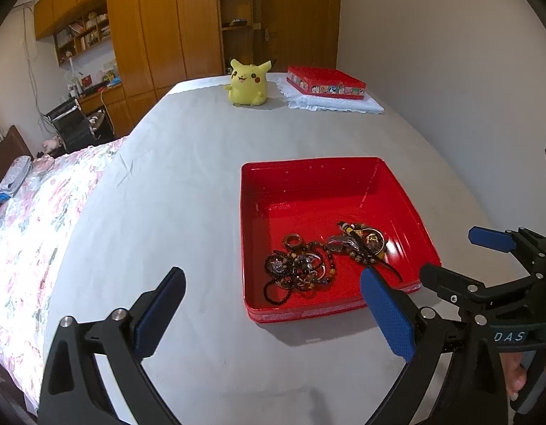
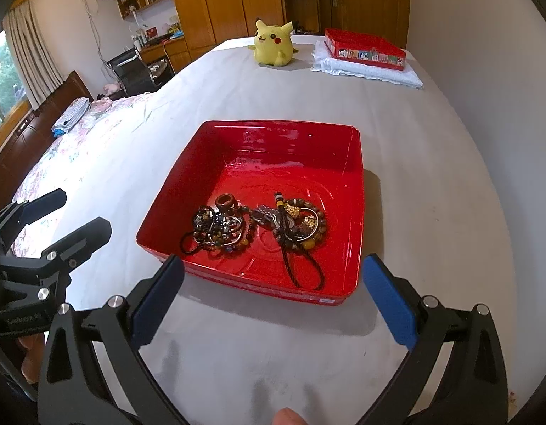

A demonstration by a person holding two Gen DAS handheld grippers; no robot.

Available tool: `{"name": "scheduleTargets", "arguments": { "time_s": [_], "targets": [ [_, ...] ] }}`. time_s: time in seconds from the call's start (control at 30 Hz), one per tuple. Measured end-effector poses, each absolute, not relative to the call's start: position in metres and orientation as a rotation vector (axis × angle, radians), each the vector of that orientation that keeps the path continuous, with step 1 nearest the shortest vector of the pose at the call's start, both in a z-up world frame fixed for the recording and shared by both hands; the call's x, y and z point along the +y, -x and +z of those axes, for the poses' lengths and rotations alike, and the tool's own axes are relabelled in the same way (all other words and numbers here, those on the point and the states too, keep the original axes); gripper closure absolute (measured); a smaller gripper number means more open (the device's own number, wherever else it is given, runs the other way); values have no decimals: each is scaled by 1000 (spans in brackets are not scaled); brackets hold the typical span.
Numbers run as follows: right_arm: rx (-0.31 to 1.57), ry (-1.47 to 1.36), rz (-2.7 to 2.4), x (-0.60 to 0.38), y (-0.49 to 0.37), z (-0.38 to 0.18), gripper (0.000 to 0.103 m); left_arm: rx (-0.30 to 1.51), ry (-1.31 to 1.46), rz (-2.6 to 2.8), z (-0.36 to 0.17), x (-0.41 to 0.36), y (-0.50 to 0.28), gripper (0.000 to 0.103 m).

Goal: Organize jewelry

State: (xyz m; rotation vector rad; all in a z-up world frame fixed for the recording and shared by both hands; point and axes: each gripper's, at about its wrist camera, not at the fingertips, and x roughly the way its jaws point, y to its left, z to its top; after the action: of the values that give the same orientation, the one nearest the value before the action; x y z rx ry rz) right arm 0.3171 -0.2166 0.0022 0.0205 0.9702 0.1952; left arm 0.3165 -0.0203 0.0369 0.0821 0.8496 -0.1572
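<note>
A red open tray [image 1: 308, 177] [image 2: 358, 184] sits on the white sheet. In it lies a tangled heap of bead bracelets and cords [image 1: 308, 265] [image 2: 230, 230], with a second cluster of beads and gold charms [image 1: 365, 242] [image 2: 301, 223] to its right. My left gripper [image 1: 273, 304] is open and empty, hovering at the tray's near left corner. My right gripper [image 2: 273, 290] is open and empty, just before the tray's near rim. Each gripper also shows in the other's view: the right gripper [image 1: 460, 258] and the left gripper [image 2: 81, 212].
A yellow Pikachu plush [image 1: 248, 83] [image 2: 274, 44] stands at the far end. A red lidded box [image 1: 326, 81] [image 2: 365, 49] rests on a folded white cloth [image 1: 343, 102] beside it. A floral quilt [image 1: 32, 230] covers the left side. A wall runs along the right.
</note>
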Motion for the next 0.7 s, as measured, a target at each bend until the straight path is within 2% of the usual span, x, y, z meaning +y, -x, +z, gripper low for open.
{"name": "scheduleTargets", "arguments": {
  "time_s": [0.7],
  "targets": [
    [977,-19,193,-216,-319,-3,3,838,-88,-138,35,-22,-321,5]
  ]
}}
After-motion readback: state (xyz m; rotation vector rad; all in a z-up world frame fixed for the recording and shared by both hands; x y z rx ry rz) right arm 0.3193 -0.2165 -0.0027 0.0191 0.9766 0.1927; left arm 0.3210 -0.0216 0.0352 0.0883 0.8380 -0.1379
